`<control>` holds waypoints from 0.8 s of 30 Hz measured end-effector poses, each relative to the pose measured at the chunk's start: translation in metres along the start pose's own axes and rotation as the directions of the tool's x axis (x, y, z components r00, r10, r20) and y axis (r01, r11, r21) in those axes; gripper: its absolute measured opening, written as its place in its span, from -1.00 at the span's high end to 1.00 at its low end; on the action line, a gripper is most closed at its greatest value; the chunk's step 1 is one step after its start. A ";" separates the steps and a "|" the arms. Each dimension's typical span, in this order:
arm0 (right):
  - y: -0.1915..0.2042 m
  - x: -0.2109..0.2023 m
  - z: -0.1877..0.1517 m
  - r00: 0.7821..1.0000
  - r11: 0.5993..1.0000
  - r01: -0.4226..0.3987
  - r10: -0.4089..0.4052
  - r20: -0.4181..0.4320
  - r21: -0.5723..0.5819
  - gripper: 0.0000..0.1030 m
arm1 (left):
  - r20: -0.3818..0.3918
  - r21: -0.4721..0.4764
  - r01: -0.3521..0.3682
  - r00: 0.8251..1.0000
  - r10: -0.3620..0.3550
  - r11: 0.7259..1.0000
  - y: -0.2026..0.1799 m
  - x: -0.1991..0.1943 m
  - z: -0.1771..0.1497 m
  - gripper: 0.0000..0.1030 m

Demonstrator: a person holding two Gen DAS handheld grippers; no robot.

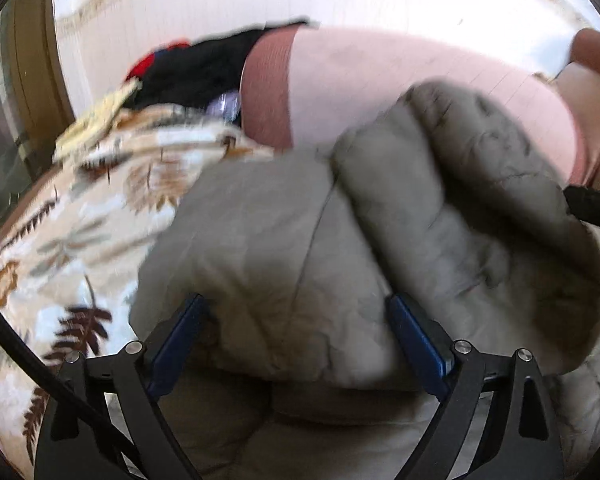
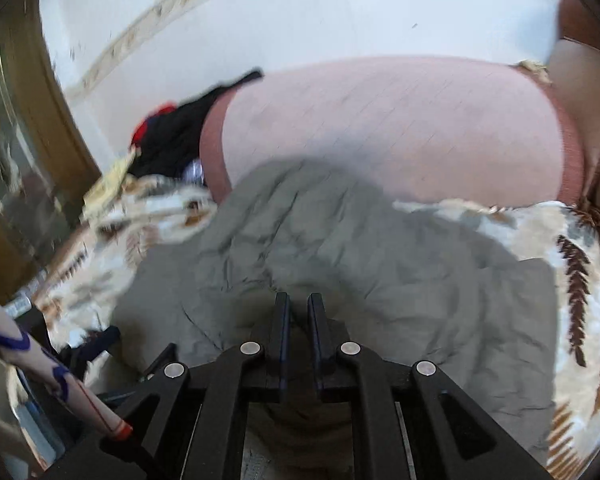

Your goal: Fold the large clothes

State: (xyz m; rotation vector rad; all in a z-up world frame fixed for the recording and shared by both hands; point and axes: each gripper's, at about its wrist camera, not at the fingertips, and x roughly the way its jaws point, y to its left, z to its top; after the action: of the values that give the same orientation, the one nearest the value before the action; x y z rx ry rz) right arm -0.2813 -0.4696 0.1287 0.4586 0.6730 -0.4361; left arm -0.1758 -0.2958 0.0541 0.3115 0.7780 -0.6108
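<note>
A grey-green padded jacket (image 1: pixel 280 248) lies crumpled on the bed, and fills the middle of the right wrist view too (image 2: pixel 340 248). My left gripper (image 1: pixel 296 308) stands wide open just above it, with a thick fold of the jacket between its blue pads and no pad clearly pressing. One of the right gripper's black fingers (image 1: pixel 592 206) shows at the jacket's raised right side. My right gripper (image 2: pixel 299 308) is shut to a narrow slit at the jacket's near edge. Whether cloth is pinched in the slit is hidden in shadow.
A leaf-patterned blanket (image 1: pixel 80 220) (image 2: pixel 580 240) covers the bed around the jacket. A pink cushion (image 1: pixel 380 92) (image 2: pixel 400 128) stands behind, with black and red clothes (image 1: pixel 196 68) (image 2: pixel 172 140) to its left. Brown wooden furniture (image 2: pixel 28 120) borders the left. A pale sleeve (image 2: pixel 52 368) crosses the lower left.
</note>
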 end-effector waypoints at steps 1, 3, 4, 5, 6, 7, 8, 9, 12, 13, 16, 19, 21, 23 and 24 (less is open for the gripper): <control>-0.002 0.012 -0.004 1.000 1.000 0.011 -0.011 -0.021 -0.009 0.81 | -0.013 -0.007 0.005 1.000 -0.006 1.000 0.001 0.003 -0.001 -0.79; -0.005 0.042 -0.018 0.991 0.999 0.037 -0.037 -0.126 -0.005 0.81 | -0.010 -0.004 0.001 1.000 -0.001 1.000 0.000 0.004 -0.002 -0.79; -0.010 0.059 -0.030 0.984 0.999 0.044 -0.042 -0.176 0.008 0.81 | -0.008 0.005 -0.003 1.000 0.003 1.000 -0.001 0.004 -0.002 -0.80; -0.014 0.066 -0.037 0.983 0.999 0.043 -0.038 -0.178 0.020 0.81 | -0.007 0.011 -0.006 1.000 0.006 1.000 -0.002 0.005 -0.003 -0.80; -0.016 0.067 -0.041 0.985 0.999 0.039 -0.035 -0.169 0.025 0.81 | -0.004 0.013 -0.009 1.000 0.009 1.000 -0.003 0.005 -0.004 -0.80; -0.016 0.064 -0.040 0.986 0.999 0.037 -0.033 -0.161 0.025 0.81 | -0.002 0.009 -0.004 1.000 0.004 1.000 -0.002 0.004 -0.004 -0.79; -0.016 0.060 -0.038 0.987 0.999 0.034 -0.029 -0.159 0.030 0.81 | 0.003 -0.001 0.005 1.000 -0.005 1.000 0.000 0.002 -0.004 -0.79; -0.017 0.054 -0.035 0.988 0.999 0.022 -0.016 -0.154 0.041 0.81 | 0.009 -0.015 0.018 1.000 -0.018 1.000 0.002 -0.001 -0.003 -0.79; -0.020 0.027 -0.029 0.994 0.997 -0.015 0.022 -0.105 0.069 0.80 | 0.050 -0.048 0.025 0.998 -0.023 0.999 0.010 -0.015 0.003 -0.79; -0.021 0.016 -0.028 0.996 0.997 -0.021 0.027 -0.085 0.068 0.80 | 0.072 -0.051 0.020 0.997 -0.016 0.999 0.011 -0.020 0.004 -0.79; -0.023 -0.014 -0.028 1.000 0.999 0.002 -0.002 -0.008 0.051 0.60 | 0.134 -0.054 0.048 0.990 -0.041 0.997 0.010 -0.035 0.007 -0.79; -0.036 -0.033 -0.033 0.998 0.998 0.049 -0.050 0.027 0.049 0.51 | 0.134 -0.031 0.112 0.985 -0.107 0.993 0.000 -0.037 0.005 -0.79; -0.044 -0.036 -0.038 0.997 0.995 0.079 -0.080 0.024 0.055 0.51 | 0.112 0.003 0.104 0.988 -0.104 0.995 -0.010 -0.030 0.002 -0.79; -0.054 -0.030 -0.046 0.995 0.993 0.100 -0.099 -0.012 0.060 0.51 | 0.086 0.024 0.099 0.991 -0.101 0.995 -0.016 -0.022 -0.002 -0.79; -0.057 -0.026 -0.050 0.993 0.991 0.115 -0.113 -0.023 0.065 0.51 | 0.066 0.031 0.100 0.993 -0.102 0.995 -0.018 -0.017 -0.003 -0.79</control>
State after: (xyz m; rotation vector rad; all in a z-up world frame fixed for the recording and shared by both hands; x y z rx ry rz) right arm -0.3540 -0.4831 0.0968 0.4891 0.7072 -0.5639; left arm -0.1983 -0.3021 0.0636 0.2770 0.7242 -0.7242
